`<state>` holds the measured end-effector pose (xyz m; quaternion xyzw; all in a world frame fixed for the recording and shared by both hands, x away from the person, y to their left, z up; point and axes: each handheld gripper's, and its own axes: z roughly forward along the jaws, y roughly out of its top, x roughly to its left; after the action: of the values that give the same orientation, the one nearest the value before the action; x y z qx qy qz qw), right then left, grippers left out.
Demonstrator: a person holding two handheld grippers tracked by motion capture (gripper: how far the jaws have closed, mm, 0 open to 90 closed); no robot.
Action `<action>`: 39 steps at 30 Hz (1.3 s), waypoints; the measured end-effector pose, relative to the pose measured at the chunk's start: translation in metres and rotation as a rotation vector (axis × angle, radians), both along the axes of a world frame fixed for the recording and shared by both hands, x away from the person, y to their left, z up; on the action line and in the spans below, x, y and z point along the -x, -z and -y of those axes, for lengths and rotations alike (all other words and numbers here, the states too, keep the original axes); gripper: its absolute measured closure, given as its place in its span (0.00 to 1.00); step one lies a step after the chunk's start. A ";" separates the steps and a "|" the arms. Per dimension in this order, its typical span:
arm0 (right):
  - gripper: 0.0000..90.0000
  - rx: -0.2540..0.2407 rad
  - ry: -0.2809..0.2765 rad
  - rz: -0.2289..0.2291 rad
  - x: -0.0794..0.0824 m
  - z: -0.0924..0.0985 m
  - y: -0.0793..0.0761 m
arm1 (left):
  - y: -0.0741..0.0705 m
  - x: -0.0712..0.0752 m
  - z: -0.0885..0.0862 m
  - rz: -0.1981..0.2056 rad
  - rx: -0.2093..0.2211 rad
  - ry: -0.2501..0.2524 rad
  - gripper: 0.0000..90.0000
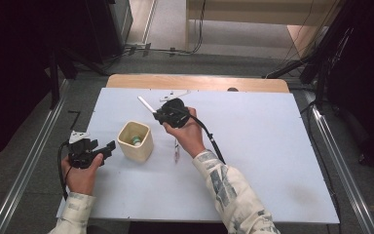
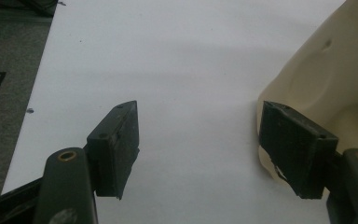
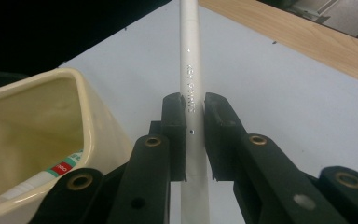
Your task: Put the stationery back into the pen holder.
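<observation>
A cream square cup [image 1: 135, 141] stands on the white table [image 1: 253, 161], left of centre, with a white and green marker [image 1: 136, 140] inside it. My right gripper [image 1: 158, 115] hovers just behind and to the right of the cup, shut on a white pen [image 1: 144, 103] that sticks out toward the far left. In the right gripper view the pen [image 3: 189, 70] runs up between the closed pads of my right gripper [image 3: 194, 106], with the cup [image 3: 32, 126] and its marker [image 3: 51, 173] at lower left. My left gripper [image 1: 102, 146] rests open just left of the cup. In the left gripper view its jaws [image 2: 200, 123] are wide apart, the right one close to the cup wall [image 2: 326, 79].
Another pen [image 1: 176, 149] lies on the table under my right hand. Several small white pieces [image 1: 173, 94] lie near the far edge, by a wooden strip [image 1: 195, 82]. Grey floor and metal rails [image 1: 34, 161] flank the table.
</observation>
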<state>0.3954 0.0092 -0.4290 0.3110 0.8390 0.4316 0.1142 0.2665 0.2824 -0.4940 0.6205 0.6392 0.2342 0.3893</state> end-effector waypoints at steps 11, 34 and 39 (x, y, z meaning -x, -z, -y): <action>0.86 -0.030 -0.016 0.023 0.007 0.000 -0.013 | 0.000 0.000 0.000 0.002 0.001 -0.001 0.33; 0.86 -0.061 -0.080 0.041 0.023 -0.015 -0.030 | -0.001 0.000 0.000 0.002 0.005 -0.001 0.33; 0.86 -0.062 -0.096 0.036 0.026 -0.022 -0.029 | -0.001 0.001 -0.001 0.004 0.006 -0.001 0.33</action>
<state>0.3695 0.0314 -0.3997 0.2657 0.8371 0.4679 0.0988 0.2659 0.2830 -0.4934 0.6187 0.6394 0.2336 0.3922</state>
